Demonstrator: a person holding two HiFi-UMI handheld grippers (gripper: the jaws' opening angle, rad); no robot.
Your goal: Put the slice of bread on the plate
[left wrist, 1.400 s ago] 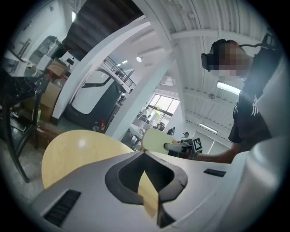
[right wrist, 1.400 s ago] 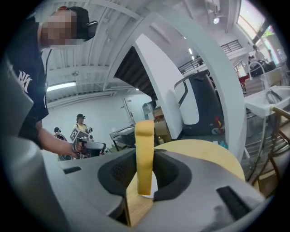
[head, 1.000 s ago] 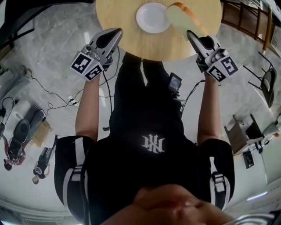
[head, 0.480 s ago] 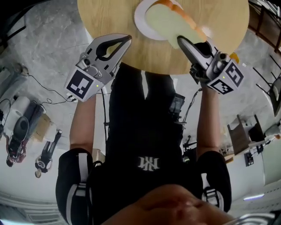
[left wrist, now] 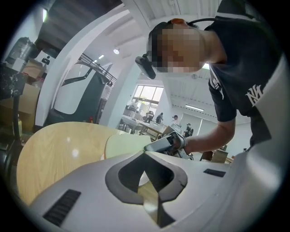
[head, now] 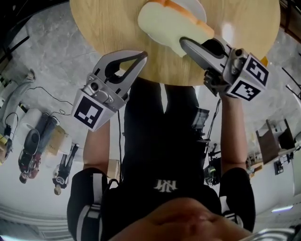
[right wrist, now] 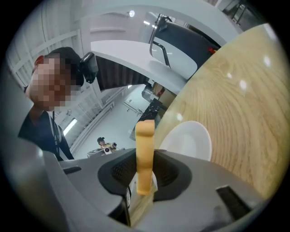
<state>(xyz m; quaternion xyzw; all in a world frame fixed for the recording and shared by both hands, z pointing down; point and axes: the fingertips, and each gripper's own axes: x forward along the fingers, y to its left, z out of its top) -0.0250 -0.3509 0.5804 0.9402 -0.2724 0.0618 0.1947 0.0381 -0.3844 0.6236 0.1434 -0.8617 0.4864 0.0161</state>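
My right gripper (head: 184, 43) is shut on a slice of bread (head: 167, 23) with a pale face and a golden crust, gripped at its near edge. The slice hangs over the white plate (head: 196, 6) on the round wooden table (head: 108, 28) and hides most of it. Seen from the right gripper view, the bread (right wrist: 145, 149) stands edge-on between the jaws, with the plate (right wrist: 192, 140) just beyond. My left gripper (head: 142, 55) is shut and holds nothing, at the table's near edge left of the bread. The left gripper view shows the slice (left wrist: 124, 145) and the right gripper (left wrist: 164, 144).
The table's near edge (head: 160, 80) runs just in front of both grippers. On the floor to the left lie cables (head: 47, 96) and several tools (head: 30, 150). A chair and other gear (head: 275, 141) stand to the right.
The right gripper has carried the bread leftward from beside the plate to over it and rolled. The left gripper has shifted a little toward the table's edge.
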